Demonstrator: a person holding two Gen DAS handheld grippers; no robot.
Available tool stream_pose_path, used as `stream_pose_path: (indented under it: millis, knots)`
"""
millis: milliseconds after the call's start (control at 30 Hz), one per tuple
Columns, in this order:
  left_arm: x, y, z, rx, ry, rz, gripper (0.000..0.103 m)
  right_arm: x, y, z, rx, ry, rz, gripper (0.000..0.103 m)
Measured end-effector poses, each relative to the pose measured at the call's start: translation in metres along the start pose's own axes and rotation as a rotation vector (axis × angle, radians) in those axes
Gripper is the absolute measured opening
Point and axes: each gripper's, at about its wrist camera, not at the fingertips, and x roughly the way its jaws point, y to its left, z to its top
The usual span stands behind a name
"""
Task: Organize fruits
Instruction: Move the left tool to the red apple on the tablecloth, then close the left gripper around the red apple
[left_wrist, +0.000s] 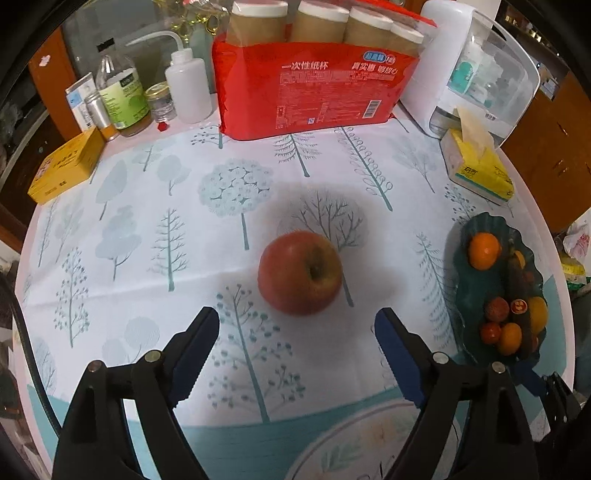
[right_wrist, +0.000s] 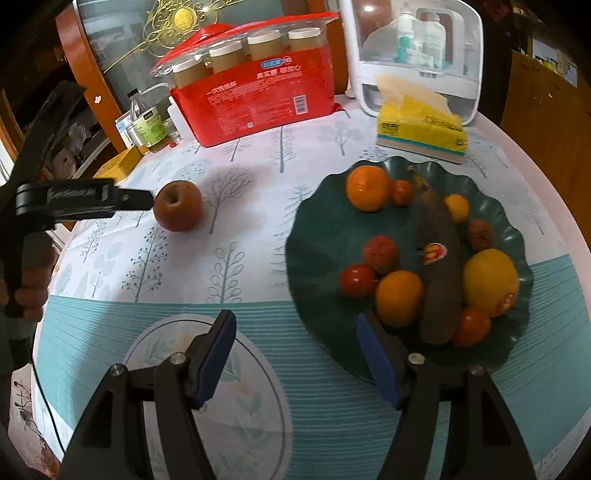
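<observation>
Left gripper (left_wrist: 297, 319): I see my jaws spread wide with nothing between them, just below the apple in the left wrist view.
Apple (left_wrist: 300, 272): lies alone on the tree-print tablecloth (left_wrist: 147, 229) at frame centre, stem dimple tipped toward the upper right; it is round, so I see no long axis.
Right gripper (right_wrist: 295, 325): released and empty, over the near-left rim of the green plate (right_wrist: 317, 236).
Only in the right wrist view: the whole plate, with a dark banana (right_wrist: 437, 258) whose long axis runs from upper left to lower right, stem toward the top; also the left gripper side-on at the left edge, its tip just beside the apple, whether touching I cannot tell.
Only in the left wrist view: the squeeze bottle (left_wrist: 186, 86) at upper left.
</observation>
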Motion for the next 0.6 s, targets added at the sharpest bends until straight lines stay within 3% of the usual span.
stream_pose_path:
  millis: [500,600]
  knots:
    - [0.059,0.004,-0.008,0.018,-0.067,0.036,0.085,0.018,0.009,-0.007,0.043,0.026,0.013,0.068]
    - [0.065,0.009,-0.009,-0.008,-0.076,-0.003,0.085,0.018,0.007,-0.010,0.050,0.024,0.004,0.068]
